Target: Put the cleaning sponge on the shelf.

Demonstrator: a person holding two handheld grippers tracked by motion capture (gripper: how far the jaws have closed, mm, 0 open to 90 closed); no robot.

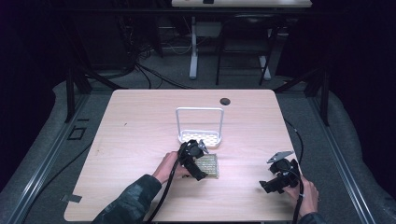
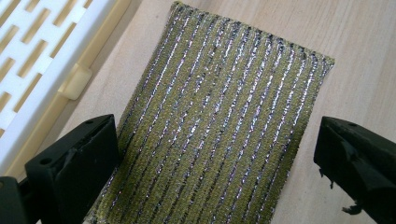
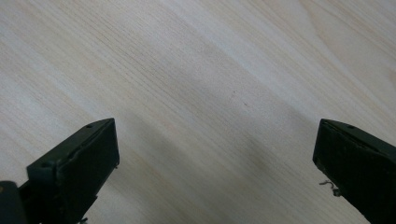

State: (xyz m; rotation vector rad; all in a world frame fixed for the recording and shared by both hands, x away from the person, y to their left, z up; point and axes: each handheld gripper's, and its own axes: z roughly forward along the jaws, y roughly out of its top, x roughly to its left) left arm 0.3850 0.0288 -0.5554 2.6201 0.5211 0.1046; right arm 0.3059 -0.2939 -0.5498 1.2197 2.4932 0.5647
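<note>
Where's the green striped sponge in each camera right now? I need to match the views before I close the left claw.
High view: the sponge lies flat just below centre, in front of the white rack, under the open left claw.
Left gripper view: the sponge spans the middle, between the spread jaws.
Right gripper view: bare table between the open right claw's jaws, no sponge.
Shared landmark: the white rack, at that view's upper left.

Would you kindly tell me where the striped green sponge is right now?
In the high view the sponge lies flat on the table, just in front of the white rack, under the open left gripper.
</note>
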